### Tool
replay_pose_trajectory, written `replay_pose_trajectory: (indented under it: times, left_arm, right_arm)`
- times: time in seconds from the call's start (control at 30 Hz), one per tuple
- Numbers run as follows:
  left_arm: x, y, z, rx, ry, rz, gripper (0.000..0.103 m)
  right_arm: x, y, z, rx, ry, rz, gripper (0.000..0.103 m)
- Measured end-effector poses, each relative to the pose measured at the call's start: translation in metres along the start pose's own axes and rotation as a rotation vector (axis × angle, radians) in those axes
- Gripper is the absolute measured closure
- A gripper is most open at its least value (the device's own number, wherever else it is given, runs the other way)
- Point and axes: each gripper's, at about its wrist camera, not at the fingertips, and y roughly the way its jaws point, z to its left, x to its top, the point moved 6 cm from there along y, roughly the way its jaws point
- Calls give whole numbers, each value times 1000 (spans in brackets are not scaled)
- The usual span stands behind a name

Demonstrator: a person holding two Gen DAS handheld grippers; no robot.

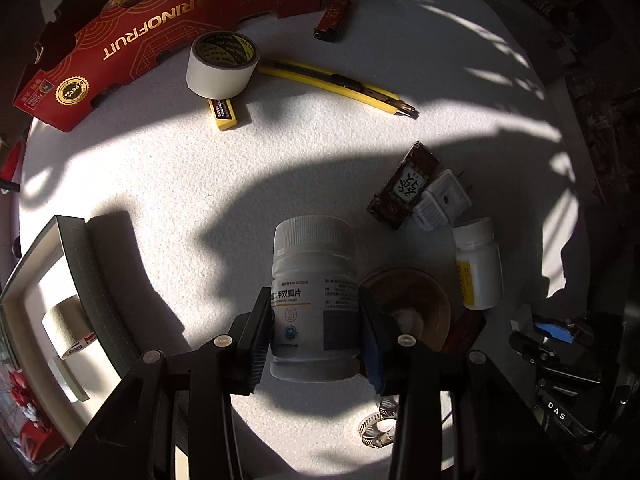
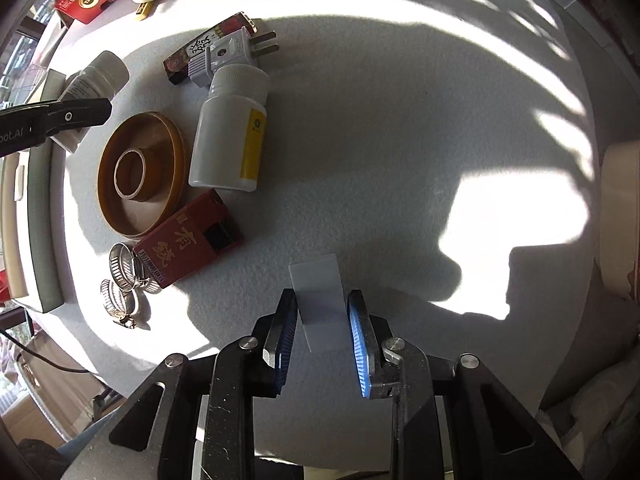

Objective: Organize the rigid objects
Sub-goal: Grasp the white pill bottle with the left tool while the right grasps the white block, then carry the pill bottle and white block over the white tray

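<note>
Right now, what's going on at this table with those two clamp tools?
A person is sorting small household items on a white table with a handheld gripper in each hand. The left gripper has its fingers closed on a white pill jar. The right gripper is shut on a flat grey-white piece. A wooden dish, a smaller white bottle, a plug and hose clamps lie loose; an open box holding a tape roll sits at the table's edge.

Printed "RINOFRUIT" in gold on red cardboard box (image 1: 160,28); "二甲双胍片" on white pill bottle (image 1: 314,300); "有錢" on red lighter (image 2: 188,240); "DAS" on black gripper body (image 1: 560,408).
</note>
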Motion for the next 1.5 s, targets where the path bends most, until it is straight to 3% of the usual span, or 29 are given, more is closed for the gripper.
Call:
replay_pose_trajectory:
  times: [0.23, 0.47, 0.73, 1.1, 1.5]
  left_arm:
    - [-61, -39, -11, -111, -16, -32, 60]
    - [-105, -77, -22, -155, 33, -31, 60]
    - [-111, -112, -5, -133, 51, -136, 60]
    - [-114, -143, 62, -106, -125, -255, 60]
    - [-140, -147, 108, -79, -267, -285, 60]
  right_arm:
    - [-24, -31, -3, 75, 95, -28, 76]
    - [-38, -56, 2, 127, 123, -68, 76]
    - [-32, -50, 55, 140, 79, -122, 76]
    - [-14, -75, 99, 90, -49, -198, 76]
    - [-4, -96, 142, 108, -132, -228, 76]
